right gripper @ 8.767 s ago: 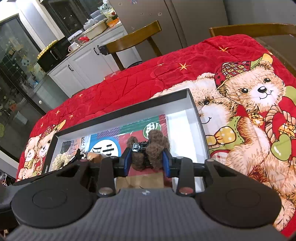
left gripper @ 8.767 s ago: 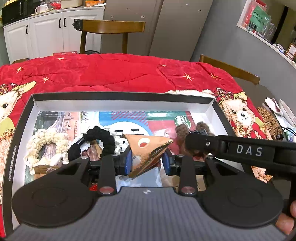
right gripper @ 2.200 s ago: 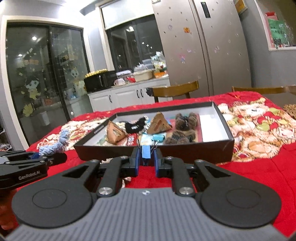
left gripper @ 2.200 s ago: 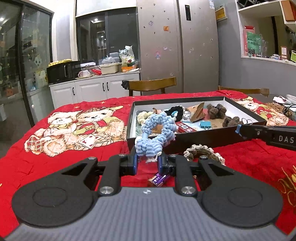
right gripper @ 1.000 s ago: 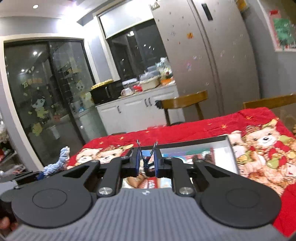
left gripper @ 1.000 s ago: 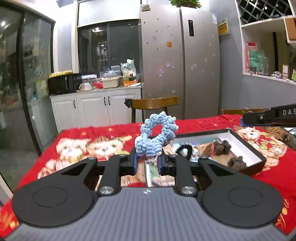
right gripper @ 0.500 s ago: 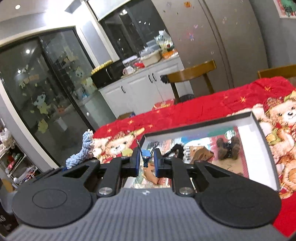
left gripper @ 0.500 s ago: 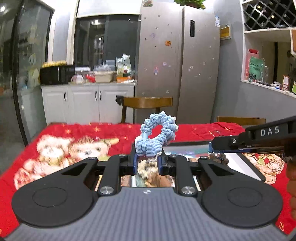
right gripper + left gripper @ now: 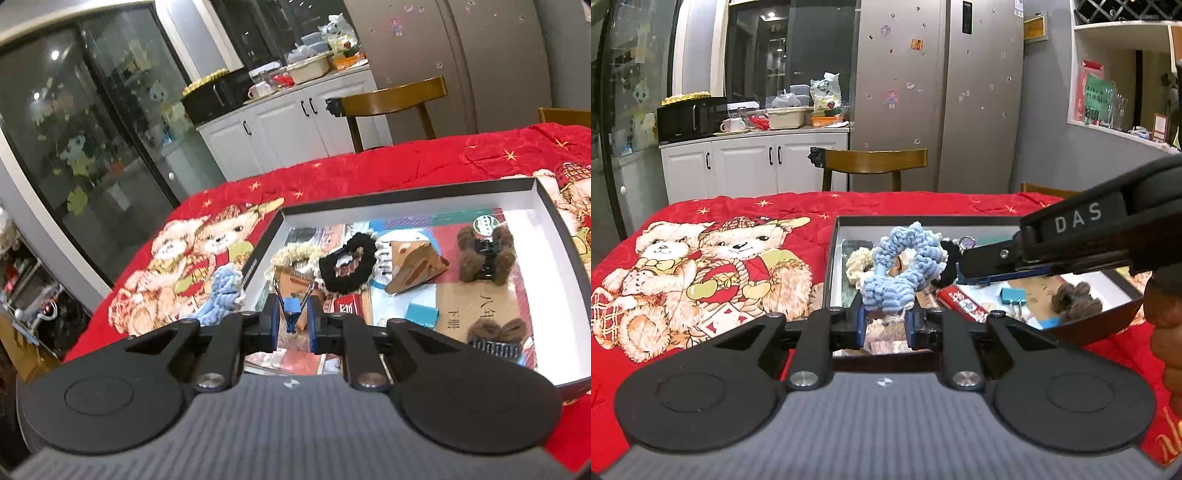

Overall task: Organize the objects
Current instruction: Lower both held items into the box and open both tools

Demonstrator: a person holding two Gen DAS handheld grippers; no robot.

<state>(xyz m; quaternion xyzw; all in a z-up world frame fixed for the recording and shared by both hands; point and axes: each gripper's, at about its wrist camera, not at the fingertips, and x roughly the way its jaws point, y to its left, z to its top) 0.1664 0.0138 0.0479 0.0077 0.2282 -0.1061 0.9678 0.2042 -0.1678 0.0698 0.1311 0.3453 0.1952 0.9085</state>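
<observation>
Two loads hovering over box (image 9: 554, 221) for drop-in: left hand-held gripper (image 9: 885, 326) pinching blue scrunchie (image 9: 901, 273); right hand-held gripper (image 9: 292, 325) pinching binder clip (image 9: 292, 308).

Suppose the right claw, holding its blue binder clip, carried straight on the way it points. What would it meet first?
Probably the brown paper packet lying in the black box, just past the clip in the right claw; depth is uncertain.
</observation>
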